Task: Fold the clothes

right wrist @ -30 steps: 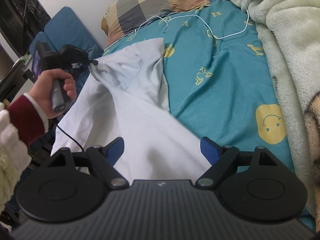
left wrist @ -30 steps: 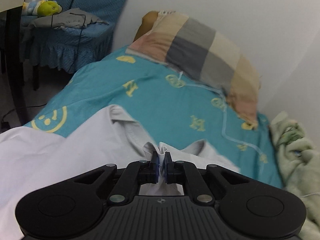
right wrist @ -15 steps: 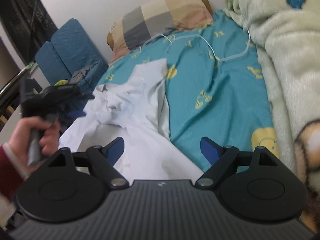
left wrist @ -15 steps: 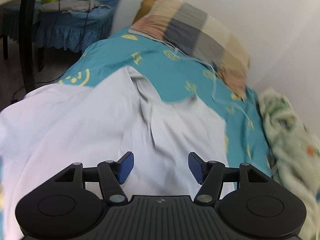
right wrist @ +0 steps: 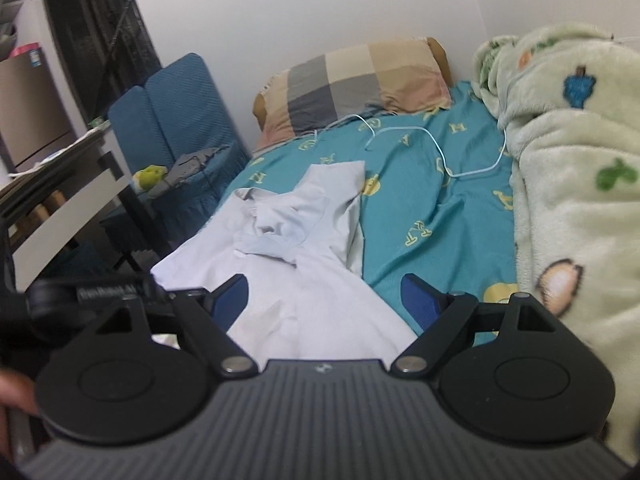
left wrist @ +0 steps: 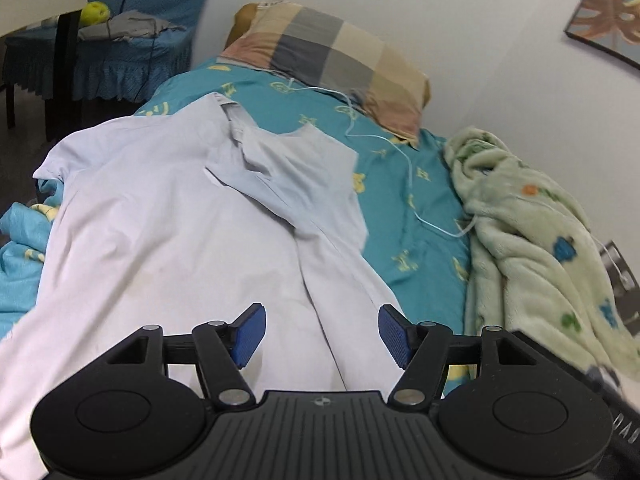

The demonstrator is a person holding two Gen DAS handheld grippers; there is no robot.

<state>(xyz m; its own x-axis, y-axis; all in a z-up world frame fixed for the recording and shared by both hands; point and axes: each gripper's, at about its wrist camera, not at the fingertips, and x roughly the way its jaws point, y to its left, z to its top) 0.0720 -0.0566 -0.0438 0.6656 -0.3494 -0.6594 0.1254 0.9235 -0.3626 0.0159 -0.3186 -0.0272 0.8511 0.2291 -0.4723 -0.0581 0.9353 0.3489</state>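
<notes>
blue pads on your left gripper have just been opening and now sit apart, nothing between them, hanging over the pale shirt. your right gripper is spread wide too, empty. the shirt lies spread on the teal bedsheet, 1 sleeve folded across the chest. a white cable sits near the checked pillow, with a green fleece blanket alongside.

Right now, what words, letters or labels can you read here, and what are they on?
"H": yellow letter on the teal bedsheet.
White lettering on the left gripper, whose jaws have just been opening with nothing gripped: too blurred to read.
Blue label on a box, far left: too small to read.
</notes>
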